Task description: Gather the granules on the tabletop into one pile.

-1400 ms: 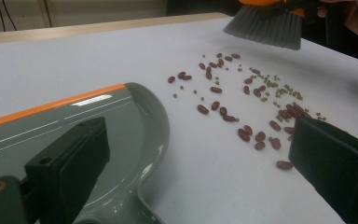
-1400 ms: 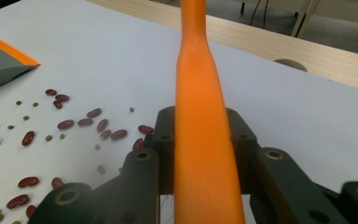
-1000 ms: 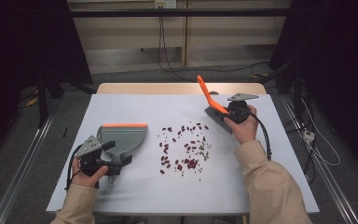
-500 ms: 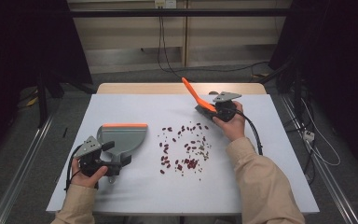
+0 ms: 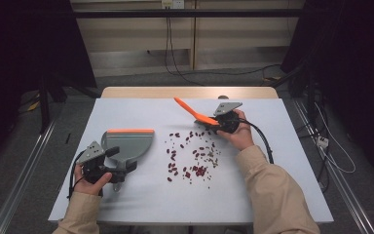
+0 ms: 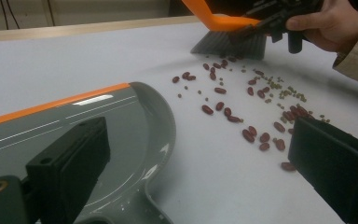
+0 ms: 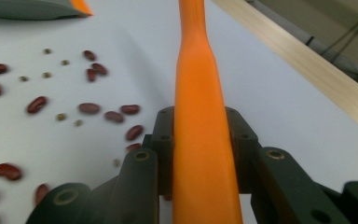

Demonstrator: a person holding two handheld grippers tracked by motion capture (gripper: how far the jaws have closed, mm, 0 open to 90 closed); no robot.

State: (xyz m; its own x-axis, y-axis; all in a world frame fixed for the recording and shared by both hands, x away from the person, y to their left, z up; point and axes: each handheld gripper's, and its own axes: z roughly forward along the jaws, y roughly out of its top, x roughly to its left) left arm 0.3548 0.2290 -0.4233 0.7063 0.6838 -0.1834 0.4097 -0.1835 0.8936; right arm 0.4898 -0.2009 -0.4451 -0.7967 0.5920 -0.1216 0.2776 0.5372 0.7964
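The right gripper (image 5: 222, 123) has its jaws clamped on the orange brush (image 5: 195, 116), bristles down at the far edge of the scattered beans (image 5: 192, 157). Left of the beans, the left gripper (image 5: 108, 168) sits at the dustpan (image 5: 126, 144), jaws wide apart, gripping nothing.

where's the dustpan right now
In the high view the dustpan lies flat on the table's left side, by the left gripper, left of the scattered beans.

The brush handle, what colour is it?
Bright orange; the brush handle shows best in the right gripper view.
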